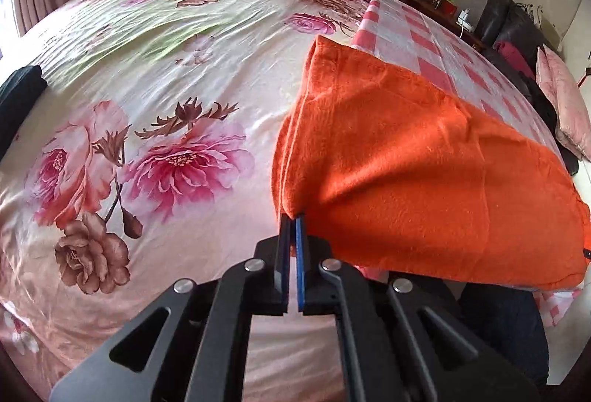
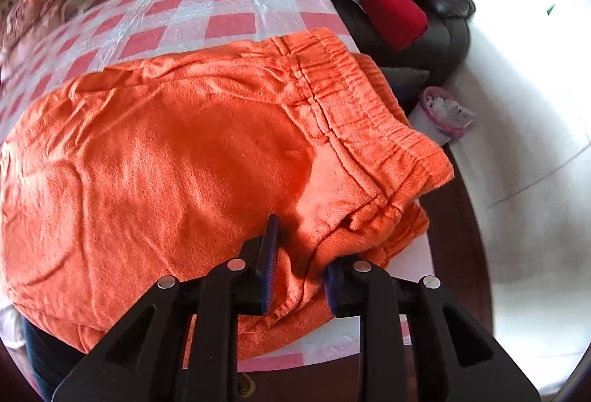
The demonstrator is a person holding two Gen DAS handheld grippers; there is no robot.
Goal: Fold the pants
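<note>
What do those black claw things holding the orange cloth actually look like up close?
Both the left gripper and the right gripper are matte black angular linkages with cut-out slots and round silver pivot pins. Each has two flat fingers faced with blue pads. No cables or markings show.

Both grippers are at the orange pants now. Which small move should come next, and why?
Probably close the right gripper on the fabric. Its jaws stand open around a fold near the waistband, while the left gripper is already shut on the pants edge, lifted off the checked cloth.
</note>
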